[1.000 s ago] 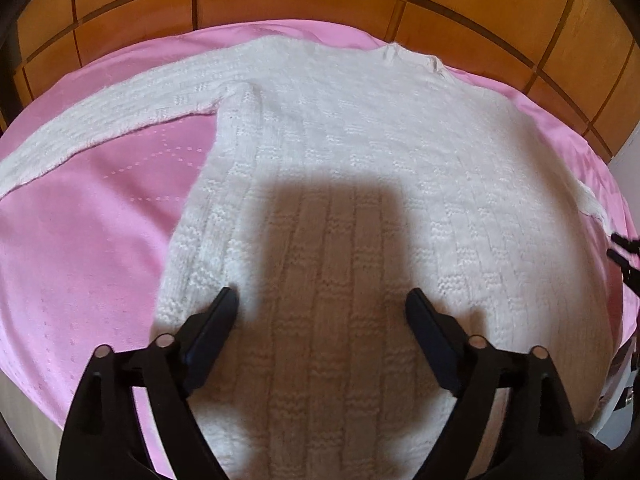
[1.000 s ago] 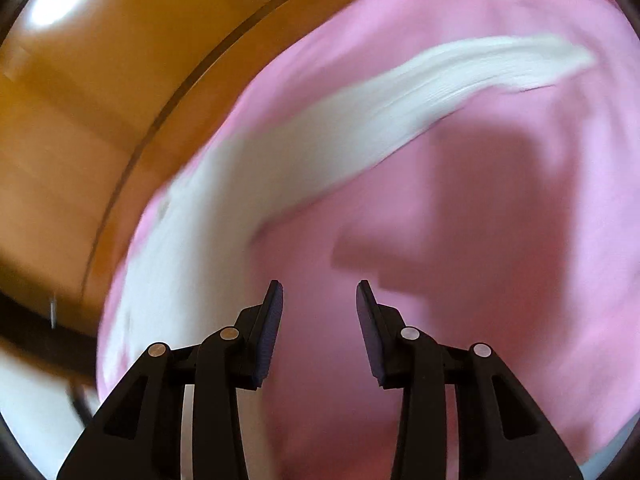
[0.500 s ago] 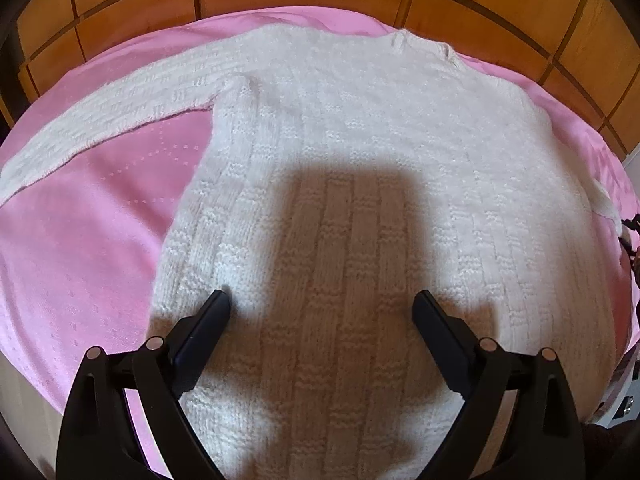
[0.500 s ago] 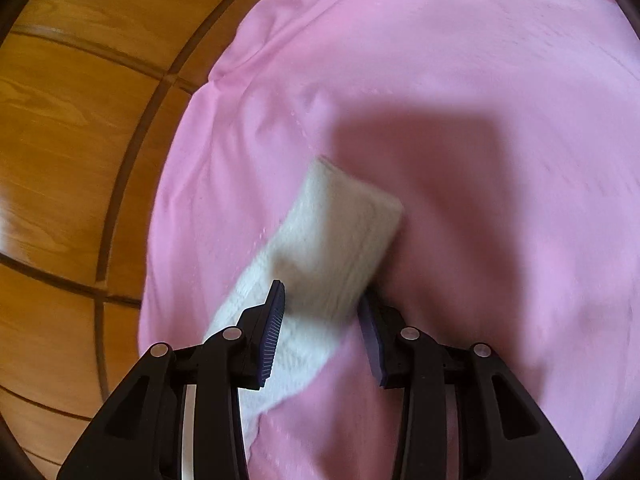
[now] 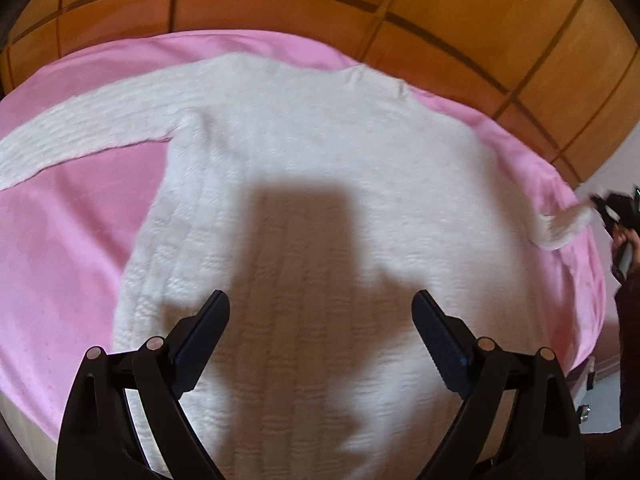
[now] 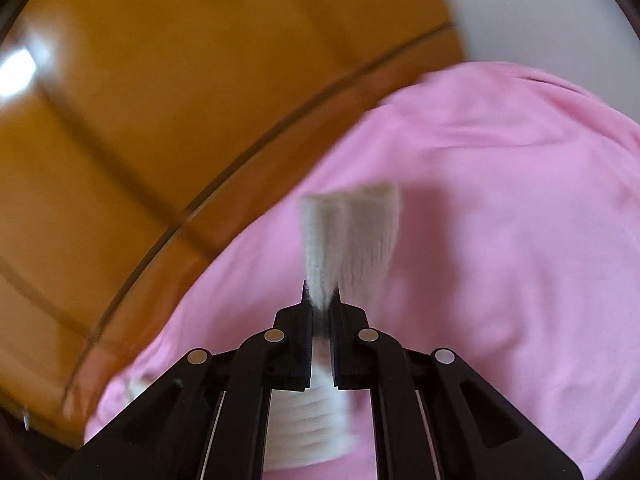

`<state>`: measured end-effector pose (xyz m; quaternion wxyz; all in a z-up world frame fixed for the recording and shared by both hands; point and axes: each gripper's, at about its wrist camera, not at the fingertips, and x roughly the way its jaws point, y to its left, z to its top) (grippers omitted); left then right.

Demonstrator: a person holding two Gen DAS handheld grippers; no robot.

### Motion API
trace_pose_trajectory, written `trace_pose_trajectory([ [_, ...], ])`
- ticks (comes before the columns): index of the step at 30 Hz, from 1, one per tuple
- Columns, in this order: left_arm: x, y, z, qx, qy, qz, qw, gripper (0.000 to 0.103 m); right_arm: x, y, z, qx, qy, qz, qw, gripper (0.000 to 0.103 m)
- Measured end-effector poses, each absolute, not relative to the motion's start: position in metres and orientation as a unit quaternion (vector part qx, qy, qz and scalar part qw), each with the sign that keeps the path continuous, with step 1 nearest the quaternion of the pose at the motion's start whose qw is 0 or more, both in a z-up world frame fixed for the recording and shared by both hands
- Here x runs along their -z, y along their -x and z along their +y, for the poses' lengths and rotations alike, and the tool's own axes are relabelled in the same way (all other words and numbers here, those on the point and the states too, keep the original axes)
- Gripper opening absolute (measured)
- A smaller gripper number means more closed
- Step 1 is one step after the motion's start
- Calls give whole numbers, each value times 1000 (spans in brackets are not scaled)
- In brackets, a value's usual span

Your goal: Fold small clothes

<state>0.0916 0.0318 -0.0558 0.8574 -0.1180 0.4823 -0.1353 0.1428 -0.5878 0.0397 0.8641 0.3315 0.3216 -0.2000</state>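
A white knitted sweater point(image 5: 304, 184) lies spread flat on a pink sheet point(image 5: 68, 248), its neckline toward the wooden panelled headboard point(image 5: 280, 4) and its hem toward the left wrist camera. One sleeve point(image 5: 84, 136) stretches out flat across the sheet toward the left edge of that view. The left gripper point(image 5: 320, 316) hovers over the lower body of the sweater with its jaws spread wide and nothing between them — its shadow falls dark across the knit.

The right gripper point(image 6: 321, 300) has just been closing, and its jaws now pinch the ribbed cuff point(image 6: 352, 236) of the other sleeve. The cuff stands up and fans out past the fingertips, while more of the white knit hangs down behind the pads, between the gripper's arms. Pink sheet fills the space beyond it, and the wooden headboard curves along the left of that view.

From the left wrist camera the same grip shows at the far right edge: the sleeve end point(image 5: 564, 228) is lifted off the sheet and drawn toward a dark gripper point(image 5: 618, 210), though that corner is blurred and the pads themselves are hard to make out there. A dark sleeve of the person point(image 5: 628, 320) shows just below it.
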Motion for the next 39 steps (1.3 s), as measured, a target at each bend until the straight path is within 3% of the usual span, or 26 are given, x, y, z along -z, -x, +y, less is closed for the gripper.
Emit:
trace_pose_trajectory([
  [8,45,-88,47,157,152,465,858,92,-32,-257,-379,-5,-275,392,878,6],
  [14,45,-104,67,153,181,463,854,92,-27,-290,-237,-146,-218,438,860,7],
  [15,46,-106,69,149,178,464,855,92,-26,-291,-221,-163,-211,445,855,11],
  [17,47,-112,70,148,180,468,853,92,-29,-289,-204,-179,-199,441,857,47],
  [18,47,-116,71,143,184,470,851,92,-33,-284,-203,-183,-207,430,859,53],
  [19,48,-119,71,143,188,470,851,92,-36,-281,-205,-182,-214,424,861,59],
  [22,47,-135,70,153,209,465,846,91,-40,-263,-228,-170,-229,407,868,59],
  [26,47,-164,64,163,230,465,839,75,-24,-223,-283,-111,-244,411,871,59],
  [30,54,-199,50,162,230,477,832,72,2,-173,-341,-34,-266,428,863,59],
  [32,61,-213,44,164,237,486,825,57,17,-149,-365,-2,-284,436,854,59],
  [36,80,-244,26,162,240,512,809,38,36,-120,-394,39,-309,447,839,59],
  [38,84,-254,18,162,232,518,807,5,41,-120,-396,43,-312,448,837,59],
  [39,83,-256,16,162,227,515,811,5,41,-123,-395,41,-310,447,838,59],
])
